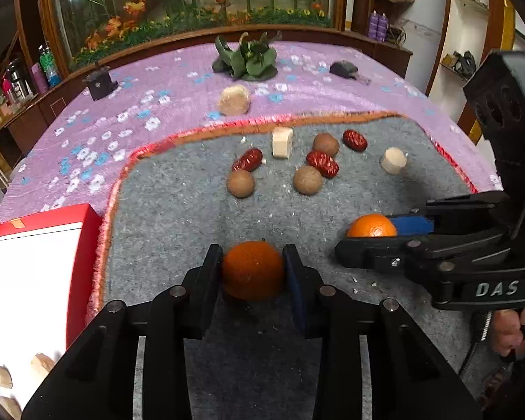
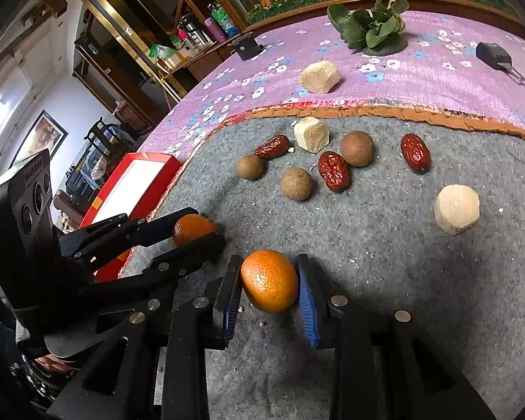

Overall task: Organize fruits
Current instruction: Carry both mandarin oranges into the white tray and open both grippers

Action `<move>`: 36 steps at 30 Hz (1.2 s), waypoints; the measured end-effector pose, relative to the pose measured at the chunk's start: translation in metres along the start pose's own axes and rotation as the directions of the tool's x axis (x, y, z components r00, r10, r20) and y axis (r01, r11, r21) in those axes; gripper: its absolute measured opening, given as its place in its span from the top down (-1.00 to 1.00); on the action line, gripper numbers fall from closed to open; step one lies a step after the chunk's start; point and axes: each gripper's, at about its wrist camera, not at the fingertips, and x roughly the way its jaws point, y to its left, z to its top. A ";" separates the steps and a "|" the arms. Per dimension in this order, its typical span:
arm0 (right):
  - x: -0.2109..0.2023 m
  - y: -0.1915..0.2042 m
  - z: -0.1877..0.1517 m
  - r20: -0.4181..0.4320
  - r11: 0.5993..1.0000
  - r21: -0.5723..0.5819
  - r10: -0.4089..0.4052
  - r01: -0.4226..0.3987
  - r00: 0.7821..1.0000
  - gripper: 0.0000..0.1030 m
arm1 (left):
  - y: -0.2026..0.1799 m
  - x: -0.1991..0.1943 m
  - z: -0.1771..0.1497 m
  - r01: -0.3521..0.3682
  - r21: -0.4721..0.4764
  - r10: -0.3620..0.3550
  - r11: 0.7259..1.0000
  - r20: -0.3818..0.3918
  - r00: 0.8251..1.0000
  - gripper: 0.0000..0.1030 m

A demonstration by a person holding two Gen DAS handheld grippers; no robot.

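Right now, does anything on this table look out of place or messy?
Yes: one pale chunk lies off the grey mat, out on the purple cloth, away from the other pieces. Small white crumbs are scattered across the mat.

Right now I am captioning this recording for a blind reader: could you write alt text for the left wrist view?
The left gripper is shut on a round orange tangerine over a grey felt mat, while the right gripper clamps a second orange tangerine beside it. Farther off lie red dates, brown round fruits and pale chunks; a red-rimmed white box sits left.
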 end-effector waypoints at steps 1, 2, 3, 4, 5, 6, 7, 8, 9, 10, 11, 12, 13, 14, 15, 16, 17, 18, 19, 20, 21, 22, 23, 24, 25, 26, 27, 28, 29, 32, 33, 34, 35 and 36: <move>0.001 0.002 0.000 0.004 1.000 -0.011 -0.006 0.006 1.000 0.40 | 0.001 -0.004 0.000 0.000 -0.003 0.000 1.000 0.011 1.000 0.38; 0.001 0.006 0.000 0.010 0.999 -0.030 -0.016 0.017 1.000 0.40 | 0.002 -0.009 -0.001 -0.001 -0.007 0.001 1.000 0.022 1.000 0.38; 0.002 0.010 -0.001 0.017 0.999 -0.048 -0.022 0.023 1.000 0.41 | 0.003 -0.013 -0.002 -0.002 -0.011 0.002 1.000 0.028 1.000 0.38; 0.003 0.012 -0.001 0.019 0.998 -0.054 -0.020 0.021 1.000 0.41 | 0.005 -0.018 -0.004 -0.005 -0.018 0.005 1.000 0.034 0.999 0.38; 0.003 0.014 -0.001 0.020 0.998 -0.058 -0.010 0.011 1.000 0.41 | 0.008 -0.023 -0.006 -0.010 -0.026 0.011 1.000 0.038 0.999 0.38; 0.004 0.017 -0.001 0.022 0.998 -0.060 -0.001 0.002 1.000 0.41 | 0.011 -0.029 -0.009 -0.016 -0.037 0.018 0.999 0.043 0.999 0.37; 0.004 0.022 0.000 0.026 0.998 -0.061 0.001 0.001 1.000 0.41 | 0.016 -0.036 -0.013 -0.023 -0.049 0.026 0.999 0.052 0.998 0.37; 0.004 0.029 0.001 0.033 0.998 -0.066 -0.001 0.003 0.999 0.41 | 0.020 -0.044 -0.017 -0.031 -0.061 0.035 0.998 0.064 0.997 0.37; 0.004 0.035 0.002 0.037 0.997 -0.072 0.005 -0.002 0.999 0.41 | 0.025 -0.051 -0.020 -0.040 -0.072 0.045 0.997 0.075 0.996 0.37; 0.005 0.044 0.004 0.041 0.997 -0.076 0.022 -0.019 0.999 0.41 | 0.030 -0.059 -0.024 -0.052 -0.084 0.059 0.995 0.088 0.994 0.37; 0.006 0.055 0.006 0.045 0.996 -0.077 0.047 -0.043 0.998 0.41 | 0.039 -0.069 -0.030 -0.068 -0.102 0.079 0.992 0.103 0.992 0.37; 0.008 0.067 0.008 0.046 0.994 -0.085 0.071 -0.067 0.996 0.41 | 0.046 -0.075 -0.033 -0.081 -0.115 0.093 0.990 0.111 0.989 0.37; 0.010 0.076 0.011 0.046 0.992 -0.094 0.084 -0.079 0.995 0.41 | 0.056 -0.083 -0.039 -0.101 -0.136 0.118 0.986 0.121 0.986 0.37; 0.014 0.092 0.014 0.050 0.989 -0.116 0.100 -0.094 0.994 0.42 | 0.066 -0.090 -0.045 -0.123 -0.158 0.144 0.980 0.127 0.981 0.37; 0.017 0.105 0.015 0.053 0.985 -0.133 0.113 -0.106 0.992 0.42 | 0.075 -0.095 -0.049 -0.140 -0.174 0.163 0.975 0.130 0.978 0.37; 0.023 0.121 0.018 0.054 0.980 -0.151 0.136 -0.126 0.989 0.42 | 0.088 -0.102 -0.056 -0.163 -0.199 0.191 0.966 0.129 0.973 0.37; 0.029 0.135 0.020 0.052 0.975 -0.164 0.163 -0.152 0.985 0.42 | 0.100 -0.108 -0.063 -0.185 -0.225 0.218 0.956 0.128 0.968 0.37; 0.037 0.151 0.023 0.049 0.968 -0.173 0.191 -0.180 0.980 0.42 | 0.112 -0.113 -0.068 -0.209 -0.252 0.246 0.945 0.127 0.961 0.37; 0.043 0.161 0.024 0.047 0.965 -0.176 0.206 -0.195 0.977 0.42 | 0.120 -0.116 -0.073 -0.225 -0.268 0.265 0.937 0.126 0.956 0.37; 0.052 0.174 0.026 0.040 0.961 -0.180 0.223 -0.212 0.974 0.42 | 0.133 -0.123 -0.079 -0.252 -0.294 0.298 0.922 0.124 0.947 0.37; 0.063 0.188 0.028 0.029 0.957 -0.183 0.235 -0.226 0.972 0.42 | 0.141 -0.127 -0.084 -0.273 -0.312 0.324 0.910 0.126 0.938 0.37; 0.070 0.195 0.029 0.020 0.955 -0.184 0.239 -0.232 0.971 0.42 | 0.147 -0.129 -0.087 -0.288 -0.323 0.343 0.901 0.126 0.931 0.37; 0.080 0.206 0.031 0.004 0.953 -0.187 0.243 -0.238 0.970 0.42 | 0.156 -0.133 -0.093 -0.313 -0.339 0.372 0.887 0.124 0.920 0.37; 0.089 0.215 0.031 -0.012 0.952 -0.189 0.244 -0.242 0.970 0.42 | 0.161 -0.133 -0.097 -0.324 -0.347 0.384 0.880 0.121 0.915 0.37; 0.099 0.226 0.031 -0.027 0.952 -0.191 0.240 -0.241 0.970 0.42 | 0.165 -0.134 -0.101 -0.331 -0.355 0.392 0.874 0.116 0.912 0.37; 0.105 0.231 0.029 -0.034 0.952 -0.194 0.236 -0.238 0.971 0.42 | 0.171 -0.133 -0.104 -0.334 -0.363 0.396 0.870 0.111 0.912 0.37; 0.112 0.239 0.027 -0.041 0.951 -0.198 0.233 -0.236 0.972 0.42 | 0.176 -0.133 -0.108 -0.335 -0.371 0.398 0.866 0.106 0.911 0.36; 0.116 0.244 0.025 -0.044 0.951 -0.202 0.229 -0.234 0.972 0.42 | 0.180 -0.131 -0.111 -0.340 -0.377 0.402 0.862 0.099 0.910 0.36; 0.119 0.247 0.022 -0.045 0.951 -0.207 0.224 -0.228 0.974 0.42 | 0.183 -0.129 -0.114 -0.346 -0.379 0.406 0.859 0.090 0.910 0.36; 0.128 0.256 0.017 -0.051 0.953 -0.231 0.189 -0.195 0.981 0.42 | 0.189 -0.121 -0.120 -0.361 -0.383 0.415 0.851 0.067 0.907 0.36; 0.131 0.257 0.016 -0.051 0.954 -0.237 0.177 -0.184 0.983 0.42 | 0.190 -0.118 -0.121 -0.365 -0.382 0.416 0.849 0.058 0.908 0.36; 0.132 0.258 0.014 -0.043 0.953 -0.243 0.175 -0.180 0.984 0.42 | 0.189 -0.117 -0.123 -0.366 -0.381 0.414 0.849 0.051 0.909 0.36; 0.131 0.258 0.013 -0.037 0.953 -0.252 0.166 -0.170 0.985 0.41 | 0.190 -0.113 -0.124 -0.368 -0.378 0.412 0.850 0.039 0.910 0.36; 0.131 0.259 0.013 -0.038 0.952 -0.259 0.157 -0.161 0.987 0.39 | 0.190 -0.112 -0.124 -0.371 -0.378 0.412 0.848 0.033 0.910 0.36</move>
